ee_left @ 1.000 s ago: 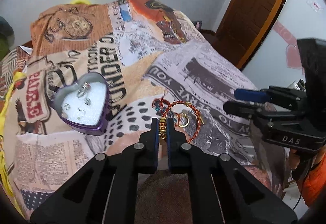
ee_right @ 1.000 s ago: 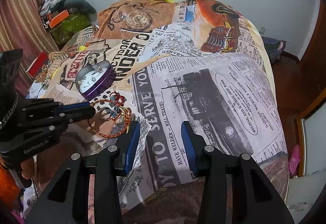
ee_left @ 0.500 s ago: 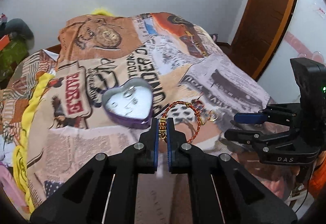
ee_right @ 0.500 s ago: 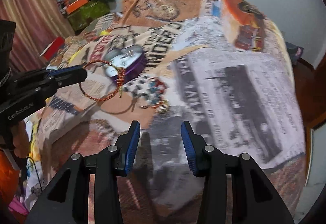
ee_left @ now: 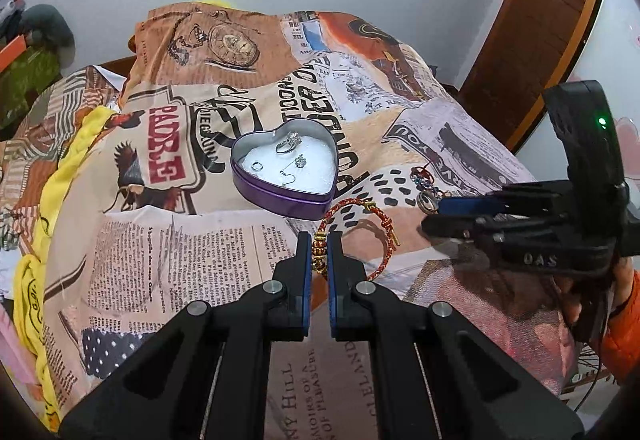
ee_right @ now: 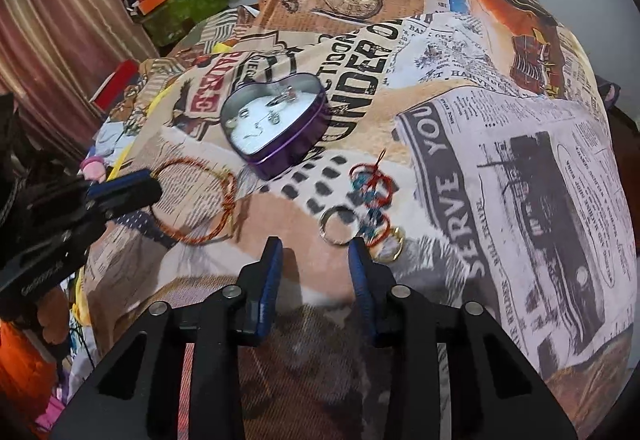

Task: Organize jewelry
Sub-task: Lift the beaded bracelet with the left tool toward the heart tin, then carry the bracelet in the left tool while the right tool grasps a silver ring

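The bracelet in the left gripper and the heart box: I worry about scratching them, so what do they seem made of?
The bracelet, clamped by the left gripper, looks like braided red-and-gold cord with small gold-coloured beads, probably metal: the twist and knots show. The heart box looks like thin tin, glossy purple outside, bare silvery wall inside, with a white, seemingly soft lining.

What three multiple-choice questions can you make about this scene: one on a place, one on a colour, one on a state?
1. Where do the small silver pieces lie?
A. inside the heart-shaped tin
B. on the floor
C. on the door

2. What colour is the tin's outer wall?
A. green
B. purple
C. white

3. What is the left hand-held gripper doing?
A. open, holding nothing
B. shut on the tin
C. shut on the braided bracelet

Answers: 1 A, silver pieces rest within the heart-shaped tin. 2 B, its wall shows purple. 3 C, the left hand-held gripper pinches the braided bracelet.
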Tool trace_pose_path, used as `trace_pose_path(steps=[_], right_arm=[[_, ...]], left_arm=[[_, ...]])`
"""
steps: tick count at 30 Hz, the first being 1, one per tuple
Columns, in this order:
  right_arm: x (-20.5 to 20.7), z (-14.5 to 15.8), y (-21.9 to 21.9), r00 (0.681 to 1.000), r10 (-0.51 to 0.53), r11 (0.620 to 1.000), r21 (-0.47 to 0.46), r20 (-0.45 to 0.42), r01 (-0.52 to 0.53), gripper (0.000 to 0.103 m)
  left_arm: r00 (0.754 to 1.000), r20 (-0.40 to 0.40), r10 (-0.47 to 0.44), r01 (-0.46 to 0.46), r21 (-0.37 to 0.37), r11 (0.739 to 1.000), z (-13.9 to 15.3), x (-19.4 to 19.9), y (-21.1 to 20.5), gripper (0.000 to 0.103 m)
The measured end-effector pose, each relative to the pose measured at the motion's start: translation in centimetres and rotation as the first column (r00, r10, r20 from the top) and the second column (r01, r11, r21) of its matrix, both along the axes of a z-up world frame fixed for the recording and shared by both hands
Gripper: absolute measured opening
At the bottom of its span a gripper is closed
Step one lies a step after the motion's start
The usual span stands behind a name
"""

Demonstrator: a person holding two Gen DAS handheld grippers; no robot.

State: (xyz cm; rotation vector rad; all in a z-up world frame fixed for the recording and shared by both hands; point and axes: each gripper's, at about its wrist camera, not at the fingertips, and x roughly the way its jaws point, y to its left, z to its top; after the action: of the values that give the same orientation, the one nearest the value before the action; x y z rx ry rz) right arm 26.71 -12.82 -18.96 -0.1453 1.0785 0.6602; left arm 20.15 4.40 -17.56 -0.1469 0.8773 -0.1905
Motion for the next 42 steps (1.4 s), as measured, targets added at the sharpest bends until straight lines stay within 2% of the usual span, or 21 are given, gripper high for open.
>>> trace_pose_path(steps=[12,18,31,42], right_arm=[[0.7,-0.1,0.7,0.999,-0.007,0.998,-0.065,0.054,0.011,0.020],[0.6,0.8,0.3,0.997,-0.022,0.998,-0.054,0.080,0.027,0.020],[0.3,4.8,2.0,0.984,-0.003,1.000,0.013,0.180,0.001,0.020],[1.7,5.8,3.9,0.979,0.005,0.998,0.056,0.205,-0.017,0.020]], left_arm=[[1.000,0.002,0.006,-0.006,-0.024,1.000,-0.3,0.2,0.4,0.005],[0.999,0.030,0.019,-0.019,-0.023,1.000,0.7,0.2,0.8,0.005],[0.993,0.105,0.058,-0.057,-0.006,0.998,3.4,1.4,2.1,0.005],[0.988,0.128,0.082,-0.085,0.015,0.996,3.6,4.0,3.6,0.005]])
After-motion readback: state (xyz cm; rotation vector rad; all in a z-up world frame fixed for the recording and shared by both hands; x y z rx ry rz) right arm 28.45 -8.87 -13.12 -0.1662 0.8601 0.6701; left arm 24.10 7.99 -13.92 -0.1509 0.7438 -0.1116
